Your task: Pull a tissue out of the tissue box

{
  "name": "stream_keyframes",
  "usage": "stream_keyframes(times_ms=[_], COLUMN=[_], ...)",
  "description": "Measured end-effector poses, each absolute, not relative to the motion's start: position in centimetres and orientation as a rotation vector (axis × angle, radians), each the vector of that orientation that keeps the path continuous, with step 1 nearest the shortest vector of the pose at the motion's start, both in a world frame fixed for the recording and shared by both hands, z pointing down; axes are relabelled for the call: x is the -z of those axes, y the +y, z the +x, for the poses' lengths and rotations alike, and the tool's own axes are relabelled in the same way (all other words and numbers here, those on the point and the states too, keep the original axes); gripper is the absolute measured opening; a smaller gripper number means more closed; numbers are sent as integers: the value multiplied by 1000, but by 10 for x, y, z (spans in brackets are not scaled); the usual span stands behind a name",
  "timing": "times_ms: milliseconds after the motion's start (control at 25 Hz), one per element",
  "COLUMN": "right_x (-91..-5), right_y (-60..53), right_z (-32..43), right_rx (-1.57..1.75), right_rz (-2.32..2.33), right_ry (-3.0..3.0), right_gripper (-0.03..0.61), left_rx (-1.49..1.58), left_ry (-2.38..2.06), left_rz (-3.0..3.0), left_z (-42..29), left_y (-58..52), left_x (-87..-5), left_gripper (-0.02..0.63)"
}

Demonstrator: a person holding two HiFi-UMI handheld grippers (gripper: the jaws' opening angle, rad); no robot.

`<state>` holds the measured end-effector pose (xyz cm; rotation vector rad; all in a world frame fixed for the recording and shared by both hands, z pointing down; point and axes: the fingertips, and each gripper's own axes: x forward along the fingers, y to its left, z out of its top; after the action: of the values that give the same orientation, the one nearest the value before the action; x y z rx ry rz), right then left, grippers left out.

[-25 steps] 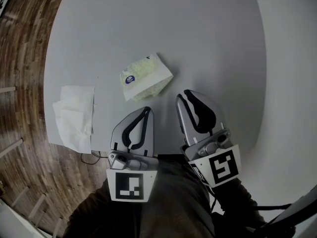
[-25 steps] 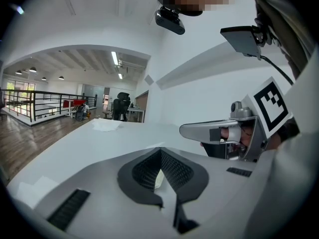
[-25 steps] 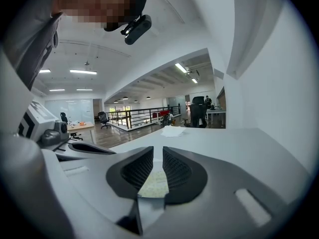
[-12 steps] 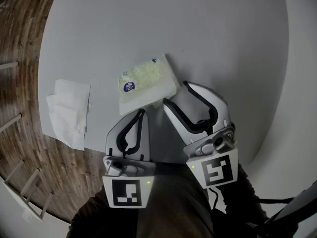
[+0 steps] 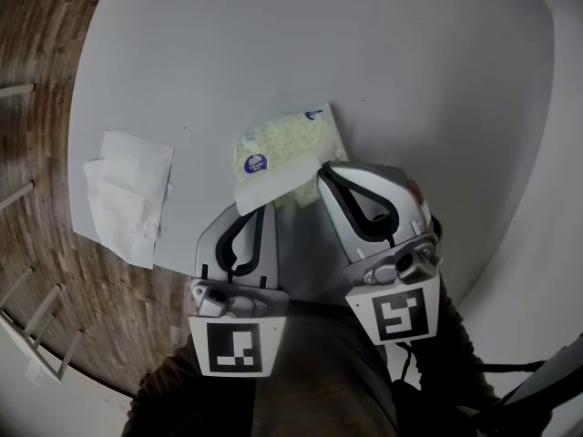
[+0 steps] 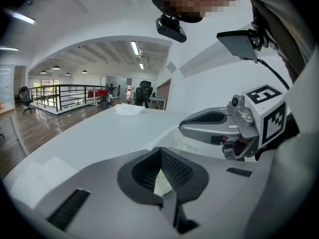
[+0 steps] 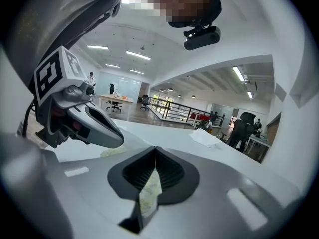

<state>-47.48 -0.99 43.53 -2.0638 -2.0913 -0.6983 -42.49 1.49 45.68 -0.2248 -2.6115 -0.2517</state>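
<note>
- Right gripper (image 5: 322,171): jaws almost together a second ago, spread wide at the half-second mark, now closed again.
- Tissue pack (image 5: 290,146): first lay well ahead of the right jaws, then just beside their open tips. Now its near edge sits between them, with a strip of patterned wrapper pinched between the pads.
- Left gripper (image 5: 265,209): moved forward. The pack was ahead of its tips and apart from them; now the tips reach the pack's near corner.
</note>
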Motion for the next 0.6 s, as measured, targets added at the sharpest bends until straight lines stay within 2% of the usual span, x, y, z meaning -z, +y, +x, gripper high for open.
stream_keyframes(times_ms=[320,600], right_x=[-432,-386], right_y=[-7,-11], right_z=[-470,-469], right_rx=[588,484], right_rz=[-2093,-2114], right_ry=[-2037,-2076], right_gripper=[3,3], left_rx=[271,250], left_ry=[-2613,-2642], left_rz=[-250,-239], left_z=[-432,-436], left_y=[25,19], left_x=[-465,-455], left_gripper=[-2,-2])
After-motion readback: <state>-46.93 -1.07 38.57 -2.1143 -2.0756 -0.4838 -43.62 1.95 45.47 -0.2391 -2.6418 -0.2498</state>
